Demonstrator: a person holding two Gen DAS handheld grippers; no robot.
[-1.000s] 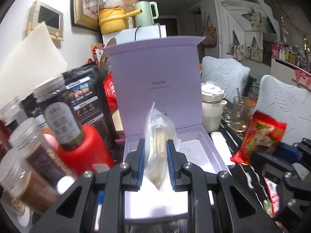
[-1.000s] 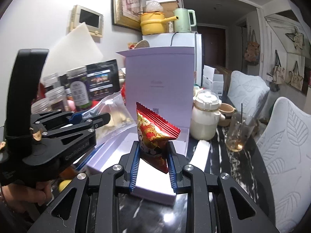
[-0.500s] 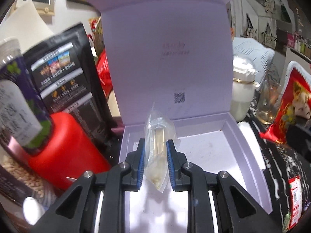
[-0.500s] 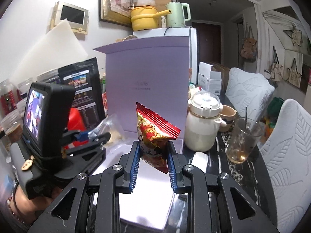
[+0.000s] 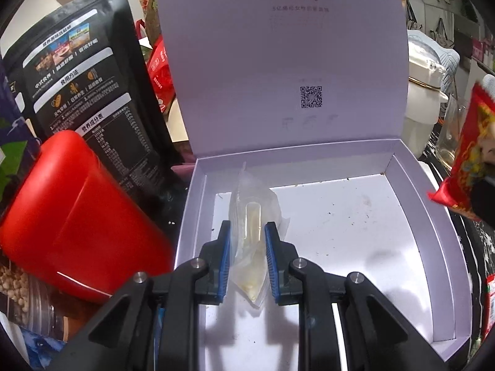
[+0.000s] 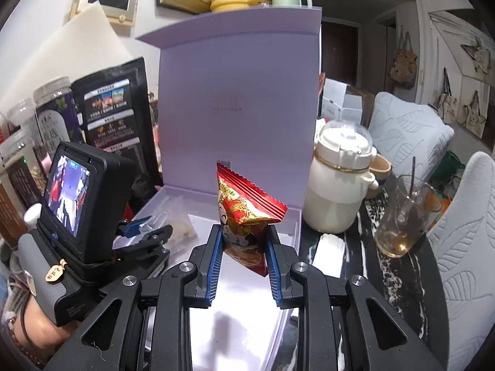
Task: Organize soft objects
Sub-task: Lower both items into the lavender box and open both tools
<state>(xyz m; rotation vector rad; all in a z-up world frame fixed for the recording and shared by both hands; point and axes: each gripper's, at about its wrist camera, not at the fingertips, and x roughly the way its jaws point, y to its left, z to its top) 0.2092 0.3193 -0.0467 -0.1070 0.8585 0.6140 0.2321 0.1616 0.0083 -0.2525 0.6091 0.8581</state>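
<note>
An open lilac gift box (image 5: 414, 185) (image 6: 290, 216) stands with its lid upright. My left gripper (image 5: 247, 232) is shut on a clear plastic bag of pale pieces (image 5: 252, 207), held low over the box's left inner floor. In the right wrist view the left gripper (image 6: 145, 228) reaches in from the left with the clear bag (image 6: 182, 230) above the box floor. My right gripper (image 6: 243, 232) is shut on a red and gold snack packet (image 6: 244, 207), held over the box's near part. The same red packet (image 5: 473, 151) shows at the right edge of the left wrist view.
Left of the box stand a red container (image 5: 71, 213), a black printed pouch (image 5: 83, 83) and several jars (image 6: 52, 114). To its right are a cream lidded pot (image 6: 337, 182), a glass with a stirrer (image 6: 405, 216) and pale chairs (image 6: 464, 247) on a dark marbled table (image 6: 402, 278).
Both grippers moved forward and down toward the open box. The clear bag went from above the box's front edge to low inside it. The red packet came closer over the box.
</note>
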